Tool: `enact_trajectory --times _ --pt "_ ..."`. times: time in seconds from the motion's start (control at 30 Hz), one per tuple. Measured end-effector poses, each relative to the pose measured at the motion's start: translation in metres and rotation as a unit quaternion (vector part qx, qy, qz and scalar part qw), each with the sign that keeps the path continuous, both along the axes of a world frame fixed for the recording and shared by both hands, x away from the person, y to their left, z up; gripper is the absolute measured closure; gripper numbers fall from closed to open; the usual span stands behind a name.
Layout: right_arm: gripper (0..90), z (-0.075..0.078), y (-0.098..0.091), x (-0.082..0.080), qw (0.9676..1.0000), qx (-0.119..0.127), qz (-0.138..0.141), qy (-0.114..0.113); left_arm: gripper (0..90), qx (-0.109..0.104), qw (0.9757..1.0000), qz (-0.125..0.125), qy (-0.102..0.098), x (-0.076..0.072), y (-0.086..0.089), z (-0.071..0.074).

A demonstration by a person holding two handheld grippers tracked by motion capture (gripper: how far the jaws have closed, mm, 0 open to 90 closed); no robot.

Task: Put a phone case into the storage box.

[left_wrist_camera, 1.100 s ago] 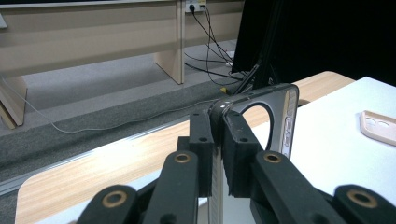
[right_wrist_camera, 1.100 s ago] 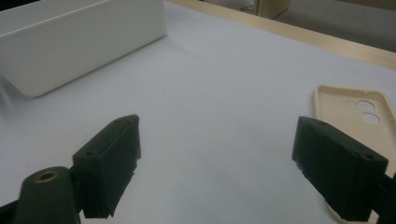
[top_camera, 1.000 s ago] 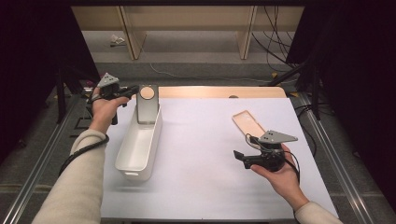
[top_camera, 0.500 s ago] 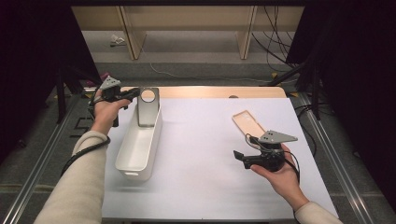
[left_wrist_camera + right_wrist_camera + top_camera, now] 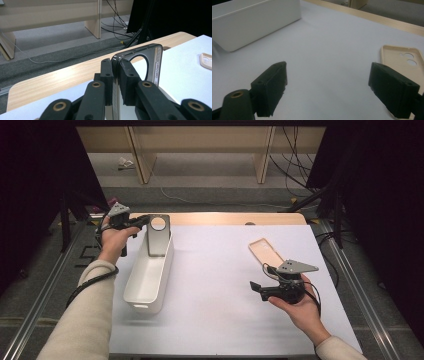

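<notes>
My left gripper [image 5: 145, 222] is shut on the upper edge of a grey phone case [image 5: 158, 238]. The case stands upright over the far end of a white bin [image 5: 138, 304]. In the left gripper view my two pads [image 5: 115, 75] pinch the case's thin rim [image 5: 157, 62], beside its round camera hole. Near the table's front right, my right gripper [image 5: 259, 291] is held low over the white surface, open and holding nothing. A beige phone case [image 5: 267, 252] lies flat just beyond it. In the right gripper view this case [image 5: 402, 62] sits by the right jaw, and the gripper [image 5: 327, 85] is spread wide.
The long white bin [image 5: 249, 22] lies lengthwise on the left half of the white table sheet [image 5: 220, 270]. A wooden table edge [image 5: 225, 218] runs along the back. Beyond it are a floor with cables [image 5: 300, 180] and wooden furniture legs.
</notes>
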State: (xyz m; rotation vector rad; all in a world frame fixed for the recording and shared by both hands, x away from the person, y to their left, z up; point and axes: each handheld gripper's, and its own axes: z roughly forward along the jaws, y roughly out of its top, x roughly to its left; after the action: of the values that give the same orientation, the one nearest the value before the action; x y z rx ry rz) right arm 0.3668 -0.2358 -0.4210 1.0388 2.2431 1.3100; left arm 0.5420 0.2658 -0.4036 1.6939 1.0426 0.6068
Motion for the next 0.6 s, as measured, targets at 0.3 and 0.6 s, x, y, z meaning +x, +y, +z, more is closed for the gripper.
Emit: enact_trajectory --times 0.3,0.6 --pt "16.2 0.0001 0.0 -0.0001 1.0 0.0 0.0 0.0 74.7 0.009 0.9999 0.011 0.008 0.0022 -0.0021 0.0004" --pt "16.2 0.0002 -0.0002 0.0 1.0 0.0 0.0 0.0 64.9 0.023 0.9991 0.031 0.02 0.0041 -0.0031 -0.0023"
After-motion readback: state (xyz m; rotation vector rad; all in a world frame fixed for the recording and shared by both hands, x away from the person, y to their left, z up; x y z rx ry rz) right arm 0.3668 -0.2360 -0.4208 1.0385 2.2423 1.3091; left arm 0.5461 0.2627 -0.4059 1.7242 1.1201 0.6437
